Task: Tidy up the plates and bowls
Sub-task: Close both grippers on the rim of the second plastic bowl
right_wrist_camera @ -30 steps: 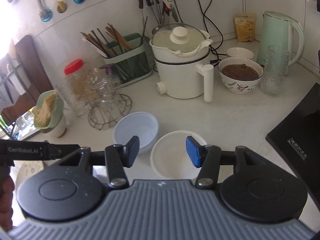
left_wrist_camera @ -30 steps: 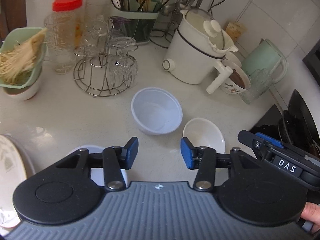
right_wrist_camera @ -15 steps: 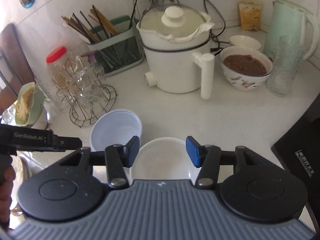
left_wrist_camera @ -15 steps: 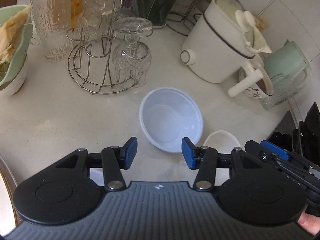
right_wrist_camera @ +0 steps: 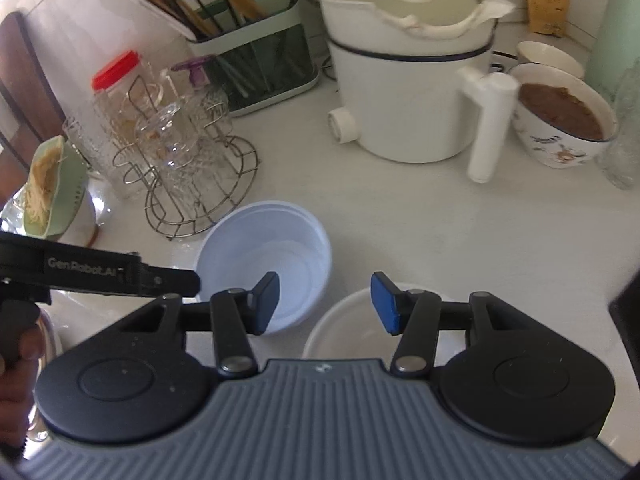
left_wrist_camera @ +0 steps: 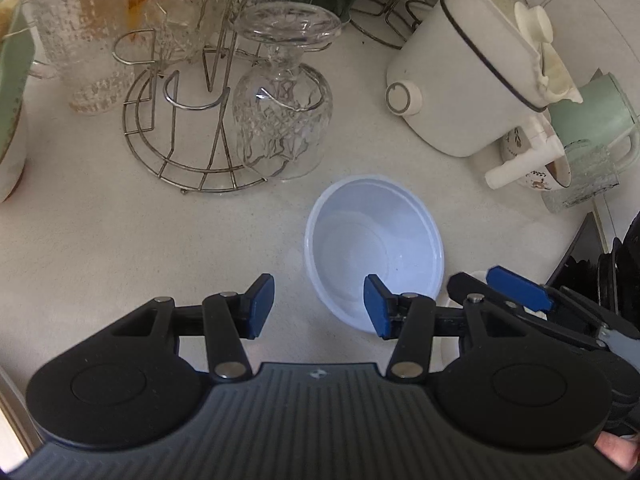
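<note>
A pale blue plastic bowl (left_wrist_camera: 374,248) sits upright on the white counter; it also shows in the right wrist view (right_wrist_camera: 264,256). My left gripper (left_wrist_camera: 318,308) is open, its right pad at the bowl's near rim, its left pad over bare counter. A white bowl (right_wrist_camera: 352,328) lies right of the blue one. My right gripper (right_wrist_camera: 325,302) is open just above it, its right pad over the white bowl's far rim, its left pad in front of the blue bowl. In the left wrist view the white bowl is mostly hidden behind the right gripper (left_wrist_camera: 520,296).
A wire rack with upturned glasses (left_wrist_camera: 248,112) stands just behind the blue bowl. A white electric pot (right_wrist_camera: 408,76) with handle, a patterned bowl of brown food (right_wrist_camera: 564,120), a green kettle (left_wrist_camera: 592,120) and a chopstick holder (right_wrist_camera: 256,52) stand farther back. A green strainer (right_wrist_camera: 48,188) is at left.
Both grippers have moved forward and lower toward the two bowls. The blue bowl now sits by the left gripper's right pad; the white bowl has slid under the right gripper.
</note>
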